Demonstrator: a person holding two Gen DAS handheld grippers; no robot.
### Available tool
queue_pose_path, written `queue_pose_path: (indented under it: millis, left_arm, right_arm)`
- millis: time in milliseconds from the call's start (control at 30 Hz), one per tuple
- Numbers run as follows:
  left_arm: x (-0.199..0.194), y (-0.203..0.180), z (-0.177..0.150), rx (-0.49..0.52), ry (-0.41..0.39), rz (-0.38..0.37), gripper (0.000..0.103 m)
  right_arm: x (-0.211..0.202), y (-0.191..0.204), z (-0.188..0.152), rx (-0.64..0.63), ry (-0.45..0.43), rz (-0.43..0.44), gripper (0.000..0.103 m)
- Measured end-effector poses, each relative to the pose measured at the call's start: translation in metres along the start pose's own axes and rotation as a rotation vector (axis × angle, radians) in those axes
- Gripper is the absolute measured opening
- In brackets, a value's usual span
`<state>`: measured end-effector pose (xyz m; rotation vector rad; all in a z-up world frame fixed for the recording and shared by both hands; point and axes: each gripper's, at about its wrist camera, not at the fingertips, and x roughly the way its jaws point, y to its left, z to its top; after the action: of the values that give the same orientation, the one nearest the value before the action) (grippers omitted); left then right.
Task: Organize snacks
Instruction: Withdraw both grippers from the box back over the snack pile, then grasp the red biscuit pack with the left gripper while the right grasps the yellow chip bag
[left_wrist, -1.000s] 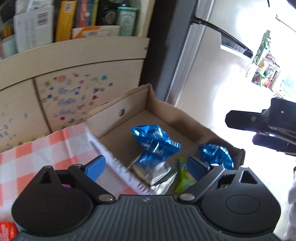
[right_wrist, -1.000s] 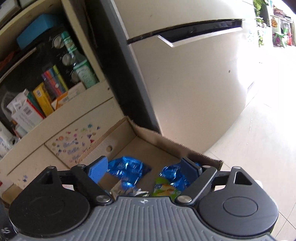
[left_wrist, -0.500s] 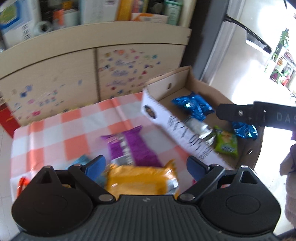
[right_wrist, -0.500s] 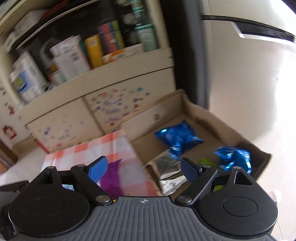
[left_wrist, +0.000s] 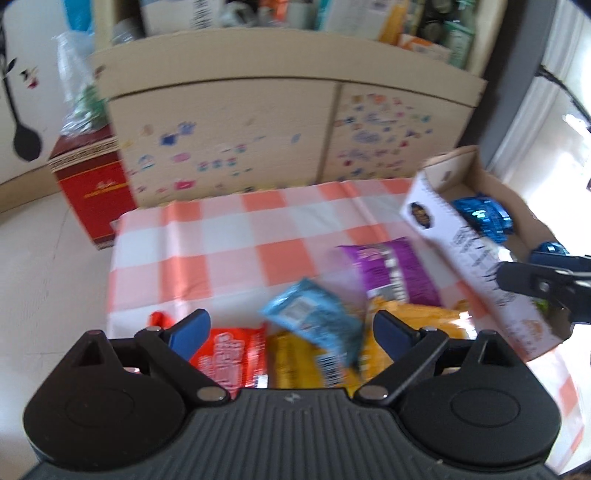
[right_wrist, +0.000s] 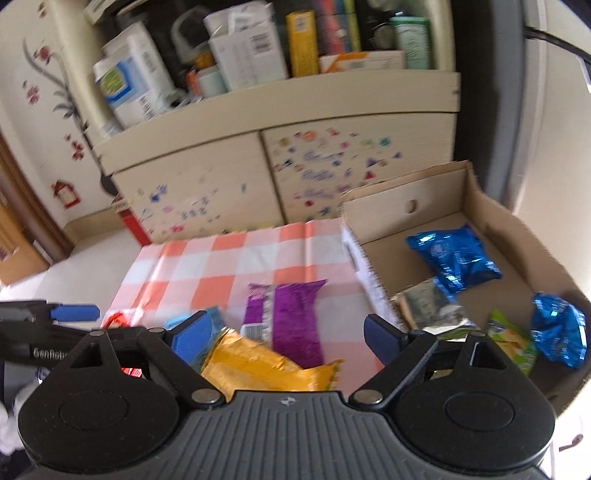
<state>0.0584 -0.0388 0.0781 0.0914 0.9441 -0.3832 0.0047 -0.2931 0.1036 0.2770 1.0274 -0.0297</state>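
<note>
I am in the middle of the sorting: some snacks already lie in the cardboard box (right_wrist: 491, 218), and others wait on the checkered cloth (left_wrist: 221, 236), so I judge the step in hand is reaching for the next packet. My left gripper (left_wrist: 290, 326) hangs over the near edge of the cloth with its jaws wide and nothing between the pads; under it I see the light blue packet (left_wrist: 314, 317), which lies on the yellow packet (left_wrist: 303, 365), and the red packet (left_wrist: 232, 358) is beside them toward the near left corner. My right gripper (right_wrist: 284, 328) is also empty, and its jaws are opening wider at this moment; the yellow packet (right_wrist: 258, 365) and the purple packet (right_wrist: 291, 314) are below and ahead of it. The box stands at the right edge of the cloth and holds two shiny blue packets (right_wrist: 454, 258), a silver one (right_wrist: 432, 306) and a green one (right_wrist: 509, 339). For the next move I think one gripper must come down over a single packet, close on its crimped edge, and carry it over the box wall; the stacked packets may slide, so I would take the top one first. Behind the cloth is a pale cabinet (right_wrist: 280, 166) with coloured stickers, a crowded shelf (right_wrist: 258, 48) above it, and a red box (left_wrist: 96, 192) on the floor at the left. The left view is blurred, so the labels I cannot read.
</note>
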Motion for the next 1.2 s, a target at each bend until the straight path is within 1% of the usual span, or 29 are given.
queue_pose_path:
  millis: [100, 167, 267, 400, 533, 600, 800, 1000, 1200]
  left_arm:
    - [0.005, 0.018, -0.004, -0.023, 0.024, 0.036, 0.095]
    - [0.007, 0.030, -0.006, -0.042, 0.034, 0.044, 0.095]
    - [0.012, 0.043, -0.011, -0.031, 0.046, 0.074, 0.095]
    - [0.023, 0.053, -0.020, -0.006, 0.090, 0.088, 0.095]
    - [0.032, 0.057, -0.027, 0.006, 0.116, 0.074, 0.095]
    - [0.035, 0.057, -0.030, 0.022, 0.113, 0.091, 0.095]
    - [0.044, 0.055, -0.034, 0.066, 0.111, 0.061, 0.095]
    - [0.052, 0.049, -0.036, 0.105, 0.112, 0.063, 0.097]
    - [0.060, 0.052, -0.036, 0.081, 0.117, 0.050, 0.100]
  right_arm:
    - [0.010, 0.009, -0.003, -0.050, 0.027, 0.019, 0.093]
    - [0.016, 0.015, -0.006, -0.084, 0.045, 0.028, 0.094]
    - [0.025, 0.021, -0.008, -0.132, 0.077, 0.037, 0.094]
    - [0.038, 0.027, -0.012, -0.183, 0.113, 0.044, 0.094]
    - [0.050, 0.032, -0.017, -0.232, 0.148, 0.044, 0.094]
    - [0.055, 0.034, -0.020, -0.248, 0.159, 0.039, 0.094]
    - [0.069, 0.039, -0.028, -0.282, 0.200, 0.036, 0.094]
    - [0.079, 0.043, -0.035, -0.301, 0.221, 0.028, 0.094]
    - [0.084, 0.044, -0.039, -0.308, 0.236, 0.021, 0.089]
